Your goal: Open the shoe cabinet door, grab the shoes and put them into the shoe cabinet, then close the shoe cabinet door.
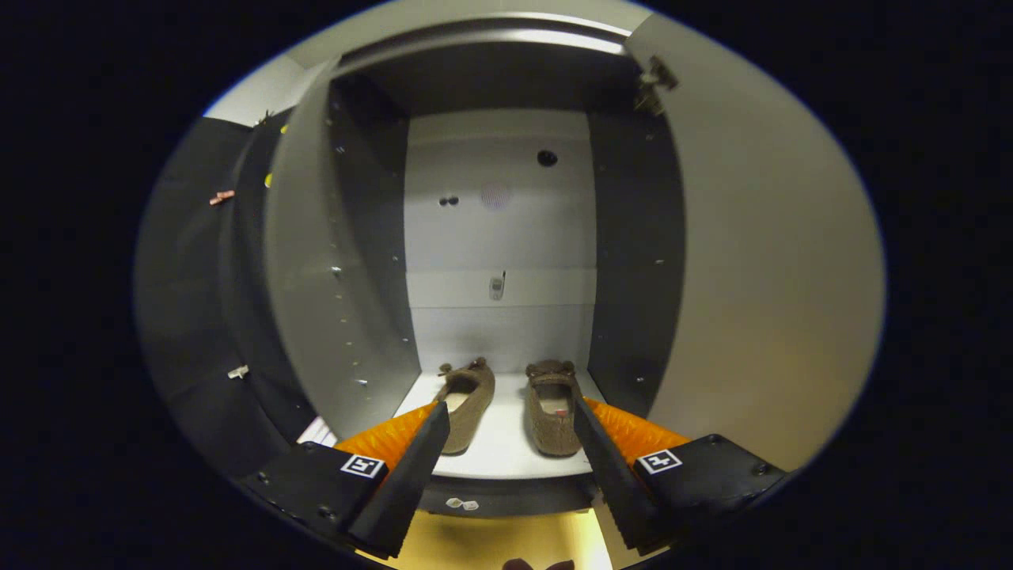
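Note:
The shoe cabinet [498, 237] stands open in front of me, dark side walls and a pale back panel. Its door [760, 269] is swung out to the right, a hinge [655, 79] showing at its top corner. Two brown slippers lie side by side on the white bottom shelf [498, 443]: the left slipper [467, 400] and the right slipper [552, 408], toes toward the back. My gripper [510, 412] is open, fingers spread wide just in front of the shelf edge. Nothing is held between them; each fingertip overlaps the outer side of a slipper in view.
The left side panel [316, 261] of the cabinet juts toward me. Black cloth wall [190, 277] lies to the left. A small metal fitting [497, 286] sits on the back panel. Yellowish floor [491, 542] shows below the cabinet base.

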